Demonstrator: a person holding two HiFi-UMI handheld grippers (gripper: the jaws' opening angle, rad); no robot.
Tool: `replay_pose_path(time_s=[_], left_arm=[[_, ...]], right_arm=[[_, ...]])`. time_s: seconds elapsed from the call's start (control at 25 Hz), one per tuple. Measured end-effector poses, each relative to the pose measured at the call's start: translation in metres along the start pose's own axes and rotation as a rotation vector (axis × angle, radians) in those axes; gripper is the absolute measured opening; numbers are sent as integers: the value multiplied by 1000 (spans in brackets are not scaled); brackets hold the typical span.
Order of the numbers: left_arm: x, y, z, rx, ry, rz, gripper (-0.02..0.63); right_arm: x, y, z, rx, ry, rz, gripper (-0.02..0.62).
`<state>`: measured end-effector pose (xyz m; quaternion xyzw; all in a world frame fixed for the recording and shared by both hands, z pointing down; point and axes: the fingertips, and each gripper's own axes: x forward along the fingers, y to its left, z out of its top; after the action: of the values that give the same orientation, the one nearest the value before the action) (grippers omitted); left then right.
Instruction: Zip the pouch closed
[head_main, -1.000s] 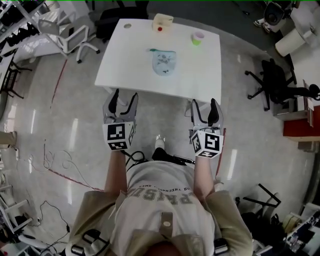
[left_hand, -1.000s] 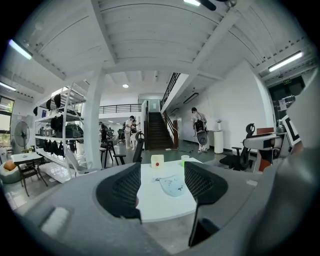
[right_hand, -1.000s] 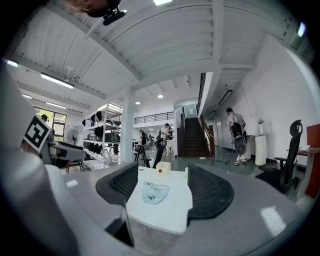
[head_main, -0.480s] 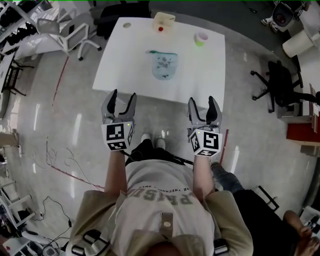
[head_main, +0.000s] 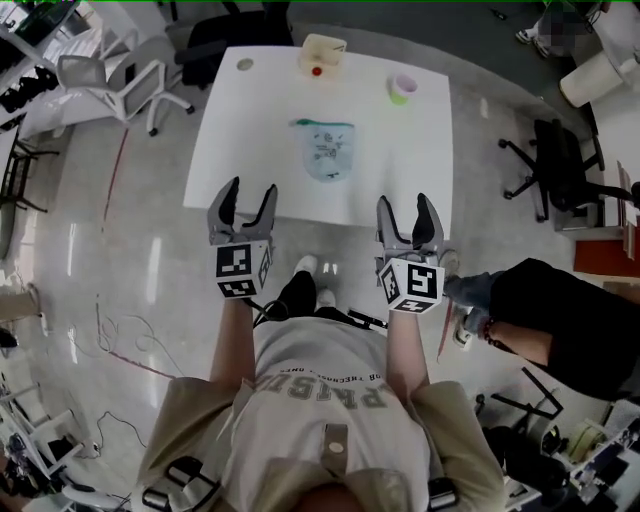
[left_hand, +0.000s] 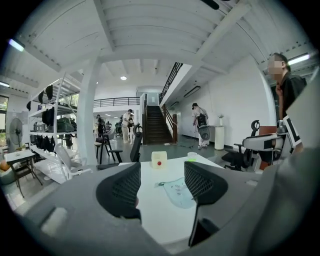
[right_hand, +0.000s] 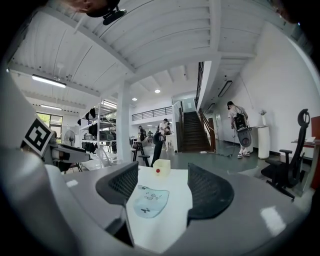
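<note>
Head camera: worn high, facing steeply down. Left tongs and right tongs sit mid-frame. The white bench lies just beyond their tips, seen whole from well above.

Left gripper view: rides behind its own tongs, looks almost level along them, low and close over the near bench edge. A staircase stands far ahead.

Right gripper view: set likewise, from the right.

All three share the bench top and the pouch ahead of both tongs.

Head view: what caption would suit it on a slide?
A person holds the left claw and right claw, both open, at the near edge of a white table bearing a pale blue pouch.
</note>
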<state>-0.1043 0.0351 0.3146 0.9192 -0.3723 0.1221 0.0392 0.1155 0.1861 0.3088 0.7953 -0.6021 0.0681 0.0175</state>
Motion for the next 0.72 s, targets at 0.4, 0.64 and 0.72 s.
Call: replay_pose_path(time_s=[0.4, 0.64, 0.72], left_arm=[[87, 37, 33, 26, -36, -89, 282], [114, 45, 32, 18, -8, -127, 282], [121, 46, 26, 10, 6, -134, 282]], right_arm=[[80, 1, 22, -9, -40, -81, 284], [100, -1, 21, -2, -22, -110, 284], [105, -1, 16, -2, -9, -111, 284]])
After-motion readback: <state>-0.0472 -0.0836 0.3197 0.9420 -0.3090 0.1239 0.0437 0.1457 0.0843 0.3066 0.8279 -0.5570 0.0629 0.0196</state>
